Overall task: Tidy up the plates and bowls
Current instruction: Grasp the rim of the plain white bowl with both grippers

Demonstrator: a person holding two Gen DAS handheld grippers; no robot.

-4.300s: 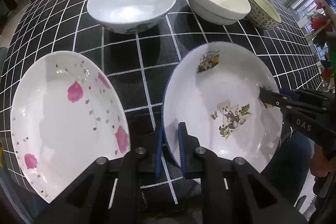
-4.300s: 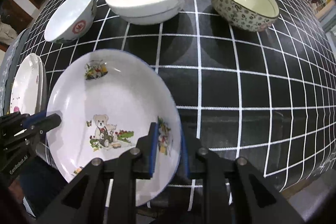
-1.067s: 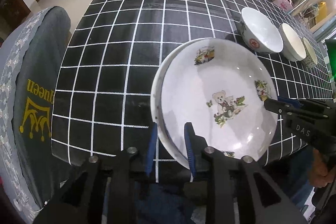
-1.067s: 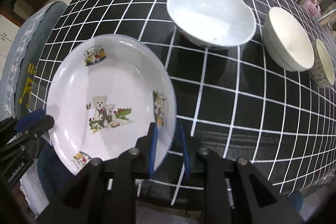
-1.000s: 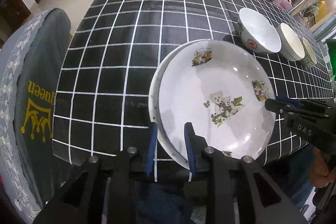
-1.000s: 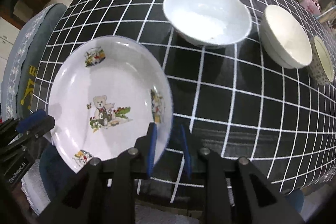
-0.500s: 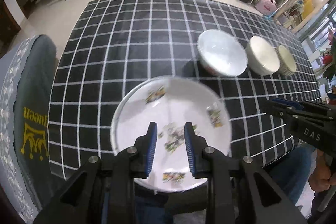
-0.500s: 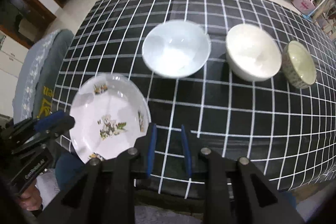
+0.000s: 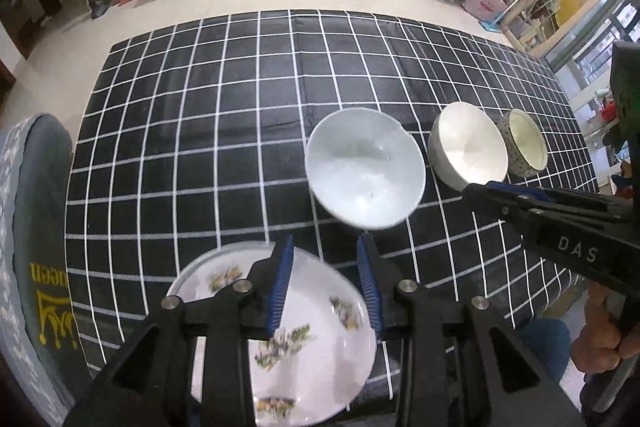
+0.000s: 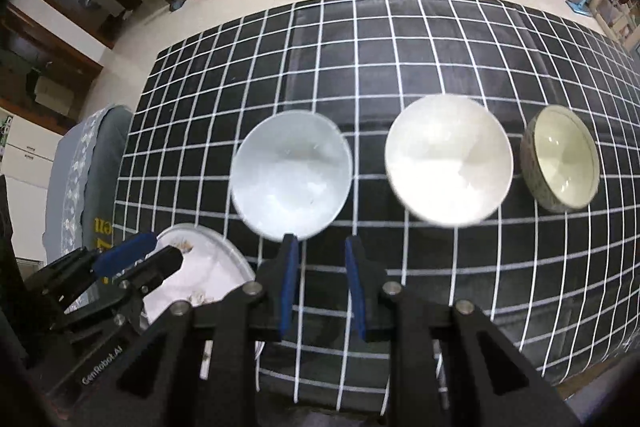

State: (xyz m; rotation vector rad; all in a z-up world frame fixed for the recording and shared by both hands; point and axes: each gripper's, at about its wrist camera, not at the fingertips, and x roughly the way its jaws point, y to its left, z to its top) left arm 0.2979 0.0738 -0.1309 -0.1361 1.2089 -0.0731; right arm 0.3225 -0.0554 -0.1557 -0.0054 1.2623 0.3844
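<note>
Left wrist view: the left gripper [image 9: 326,291] hangs with its blue-padded fingers [image 9: 280,285] spread and empty above the picture plate [image 9: 316,359], which lies at the near edge of the checked tablecloth [image 9: 200,115]. Ahead of the fingertips stand the white bowl [image 9: 364,175], cream bowl [image 9: 466,151] and patterned bowl [image 9: 526,143] in a row. The right gripper [image 10: 320,283] is likewise parted, holding nothing, just short of the white bowl.

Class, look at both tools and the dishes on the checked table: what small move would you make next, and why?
Probably bring the right tool, open and empty, down to the near rim of the wide white bowl just ahead of it. The bear-print plate already lies flat, while three bowls sit separately in a row, unstacked.
</note>
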